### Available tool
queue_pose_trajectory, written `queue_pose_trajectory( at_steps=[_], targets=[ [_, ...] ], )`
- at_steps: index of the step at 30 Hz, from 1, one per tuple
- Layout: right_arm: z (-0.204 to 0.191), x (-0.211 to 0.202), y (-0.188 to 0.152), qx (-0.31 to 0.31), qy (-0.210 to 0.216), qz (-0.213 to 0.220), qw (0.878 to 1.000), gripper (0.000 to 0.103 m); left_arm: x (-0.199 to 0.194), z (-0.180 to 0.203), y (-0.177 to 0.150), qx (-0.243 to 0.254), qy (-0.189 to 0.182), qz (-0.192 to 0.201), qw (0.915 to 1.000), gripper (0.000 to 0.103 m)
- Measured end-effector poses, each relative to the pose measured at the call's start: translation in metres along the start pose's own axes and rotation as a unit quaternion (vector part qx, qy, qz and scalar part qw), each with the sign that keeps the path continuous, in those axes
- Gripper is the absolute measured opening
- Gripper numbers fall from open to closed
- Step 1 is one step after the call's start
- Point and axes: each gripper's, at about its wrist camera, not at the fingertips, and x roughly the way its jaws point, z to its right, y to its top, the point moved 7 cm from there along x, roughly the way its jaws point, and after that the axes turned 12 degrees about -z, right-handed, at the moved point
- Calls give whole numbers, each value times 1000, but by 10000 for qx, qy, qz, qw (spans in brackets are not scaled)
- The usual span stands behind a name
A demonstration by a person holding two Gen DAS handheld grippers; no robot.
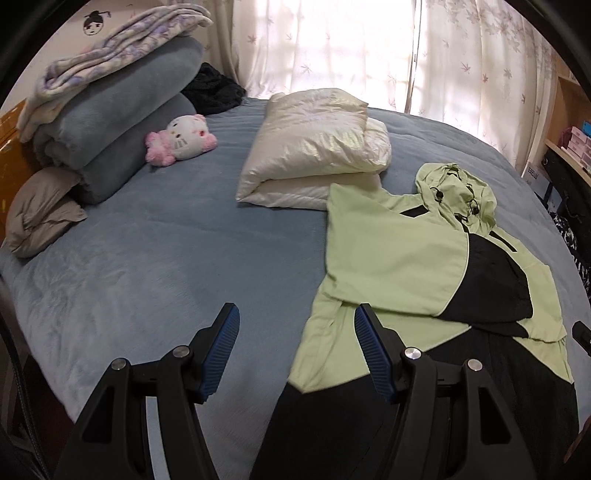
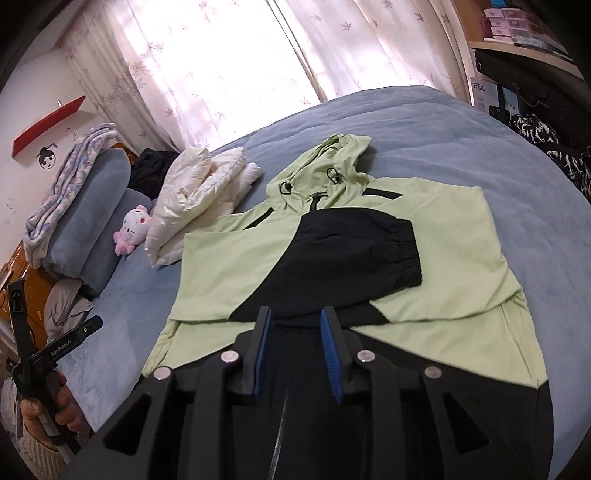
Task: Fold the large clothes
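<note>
step: fold jacket [image 2: 369, 258] hem up to hood | both hand-held grippers [image 1: 295, 332] [image 2: 295, 332] empty, jaws apart | tip: pinch both hem corners, lift evenly

A home bedroom is shown. Most of both views is filled by a bed [image 1: 147, 258] under a blue-grey cover, with folded blankets [image 1: 110, 110], a pillow [image 1: 40, 214] and a plush toy [image 1: 181, 138] gathered at the upper left. Flower-printed curtains [image 1: 332, 48] are hung over a bright window along the top, and shelves [image 2: 517, 33] stacked with small boxes are seen at the upper right.
</note>
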Motion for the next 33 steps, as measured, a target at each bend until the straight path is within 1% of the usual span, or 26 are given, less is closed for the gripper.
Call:
queue_pose_trajectory(
  at_steps=[6, 10, 15, 17, 20, 22, 25, 27, 30, 33],
  targets=[
    [2, -15, -32, 163, 133, -4, 9998, 28, -13, -19, -36, -129, -18, -88, 9999, 66],
    [9, -26, -56, 276, 123, -20, 9995, 28, -17, -25, -64, -65, 6, -159, 9999, 66],
    [20, -43, -85, 246, 0, -76, 9997, 28, -18, -33, -98, 17, -180, -299, 9994, 68],
    [29, -52, -98, 226, -60, -141, 9996, 28, -16, -36, -110, 75, -311, -412, 9986, 69],
    [42, -61, -115, 181, -134, -288, 9993, 29, -8, -41, -131, 248, -661, -635, 9955, 70],
    [57, -68, -128, 169, -292, -395, 9987, 35, 0, -46, -143, 249, -813, -777, 9933, 70],
    [83, -79, -143, 342, -489, -522, 9968, 37, 12, -54, -163, 183, -1155, -992, 9882, 70],
    [100, -87, -151, 508, -536, -571, 9956, 37, 21, -56, -174, 221, -1361, -1153, 9837, 70],
    [124, -99, -158, 728, -672, -592, 9933, 37, 31, -58, -184, 204, -1551, -1299, 9791, 70],
    [145, -107, -167, 874, -770, -649, 9911, 37, 34, -61, -184, 102, -1825, -1301, 9745, 73]
  ],
)
